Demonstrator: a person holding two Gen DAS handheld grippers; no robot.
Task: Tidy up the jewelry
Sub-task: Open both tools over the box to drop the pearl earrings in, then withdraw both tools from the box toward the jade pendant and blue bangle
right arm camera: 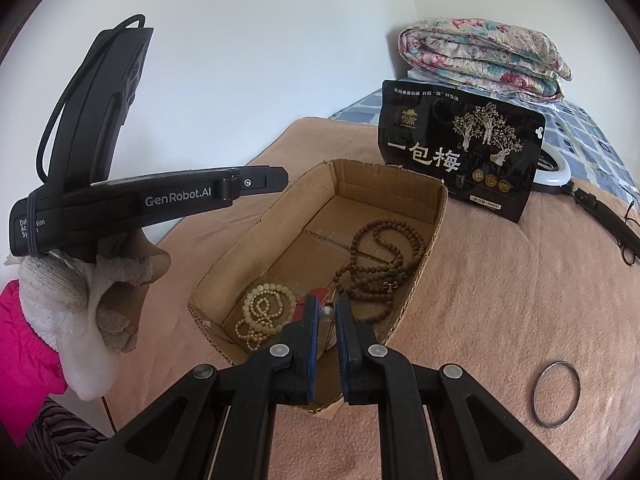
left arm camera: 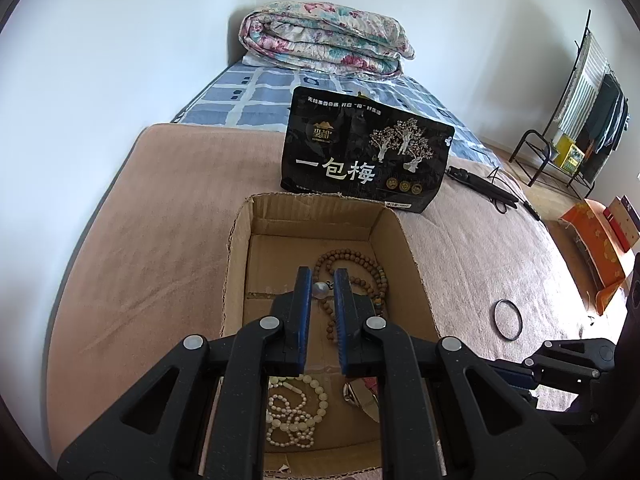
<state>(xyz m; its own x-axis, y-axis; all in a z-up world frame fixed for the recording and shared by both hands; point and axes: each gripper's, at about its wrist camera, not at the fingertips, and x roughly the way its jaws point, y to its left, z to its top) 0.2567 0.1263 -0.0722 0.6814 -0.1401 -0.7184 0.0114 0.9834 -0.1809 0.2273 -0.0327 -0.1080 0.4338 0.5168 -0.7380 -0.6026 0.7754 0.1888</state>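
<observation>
Jewelry sits in an open cardboard box on a pink blanket. Brown bead necklace: small round matte wood-look beads, looped in several coils at the box's far right side. Cream bead strand: smooth, glossy, pearl-like beads of mixed sizes, piled in loose coils at the near left; also seen under the left gripper in its own view. A red item lies between the two strands, mostly hidden, cannot tell what it is. A thin dark metal ring, plain round hoop, lies flat on the blanket to the right of the box, apart from it.

Left gripper hovers over the box, blue-padded fingers slightly apart with a small round grey bead seen between the tips; cannot tell whether it is pinched. Right gripper is over the near box edge, jaws narrowly apart, a similar pale bead showing in the gap, grip unclear.

Box is corrugated, torn rim, flaps off. A black glossy pouch with white Chinese text stands upright behind it. A folded floral quilt lies further back.
</observation>
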